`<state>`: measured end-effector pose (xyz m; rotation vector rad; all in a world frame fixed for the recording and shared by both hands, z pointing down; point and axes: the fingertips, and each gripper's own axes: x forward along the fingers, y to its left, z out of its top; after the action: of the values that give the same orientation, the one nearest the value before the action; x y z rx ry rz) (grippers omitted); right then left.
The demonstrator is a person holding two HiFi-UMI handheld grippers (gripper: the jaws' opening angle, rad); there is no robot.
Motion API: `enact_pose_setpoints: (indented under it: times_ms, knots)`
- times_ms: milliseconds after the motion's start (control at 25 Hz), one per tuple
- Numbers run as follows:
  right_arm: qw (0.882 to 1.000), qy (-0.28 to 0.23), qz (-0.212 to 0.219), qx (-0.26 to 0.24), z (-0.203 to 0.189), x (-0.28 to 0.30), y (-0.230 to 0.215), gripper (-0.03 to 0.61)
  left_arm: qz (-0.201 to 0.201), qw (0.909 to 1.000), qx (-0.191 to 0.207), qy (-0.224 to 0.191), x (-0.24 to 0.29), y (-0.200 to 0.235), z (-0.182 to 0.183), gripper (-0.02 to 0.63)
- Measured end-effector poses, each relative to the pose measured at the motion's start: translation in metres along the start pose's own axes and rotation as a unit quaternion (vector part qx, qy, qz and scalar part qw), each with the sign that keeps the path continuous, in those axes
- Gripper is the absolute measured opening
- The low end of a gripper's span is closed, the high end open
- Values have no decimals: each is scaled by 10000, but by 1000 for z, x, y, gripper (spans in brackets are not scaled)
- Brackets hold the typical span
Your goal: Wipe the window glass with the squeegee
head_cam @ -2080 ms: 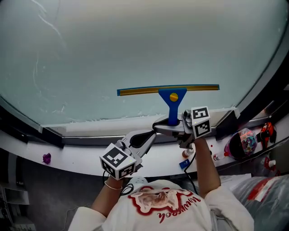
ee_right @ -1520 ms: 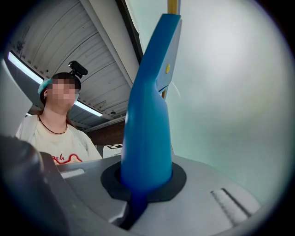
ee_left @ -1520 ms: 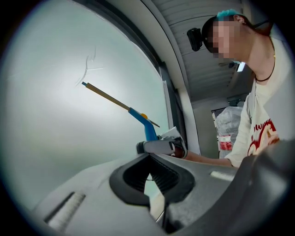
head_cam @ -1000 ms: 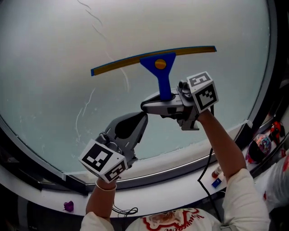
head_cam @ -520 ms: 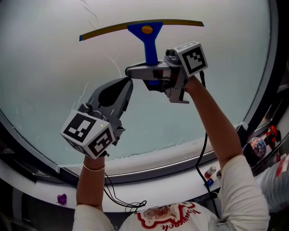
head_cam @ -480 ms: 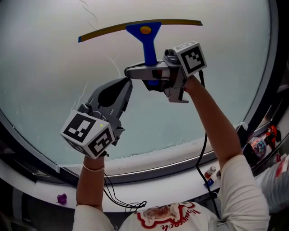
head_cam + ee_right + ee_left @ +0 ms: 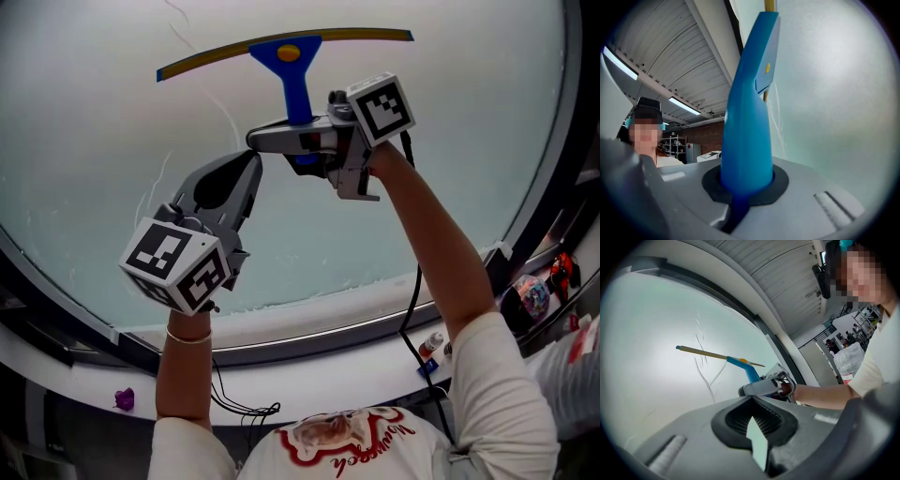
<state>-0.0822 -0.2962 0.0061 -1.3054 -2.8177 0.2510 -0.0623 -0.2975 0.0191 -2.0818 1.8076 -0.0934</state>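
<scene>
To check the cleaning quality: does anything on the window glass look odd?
Yes. Thin wavy streaks run down the window glass below the squeegee blade, so that part does not look wiped clean yet.

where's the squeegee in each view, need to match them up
Head view: squeegee at top centre, blade arcing across the top, handle pointing down.
Left gripper view: squeegee near the middle, small, blade running off to the left.
Right gripper view: squeegee fills the centre, handle rising from the bottom edge.
Shared landmark: the streaked window glass behind it in all three.
</scene>
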Motion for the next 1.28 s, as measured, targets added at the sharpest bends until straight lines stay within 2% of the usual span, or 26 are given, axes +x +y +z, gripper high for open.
enact_pose_setpoints:
  times_ms: [440,680,1280]
  knots:
    - [9997,-52,-76,228,-4,-4,-9,25,-14,9994,-276,192,3,2,-5,6]
    - [9996,-27,-81,254,-43,-6,-15,26,22,9985,-481,244,-4,-11,-42,6]
    - [9987,-9,-117,496,-102,-11,-17,29,113,9953,-849,448,-21,-37,-89,6]
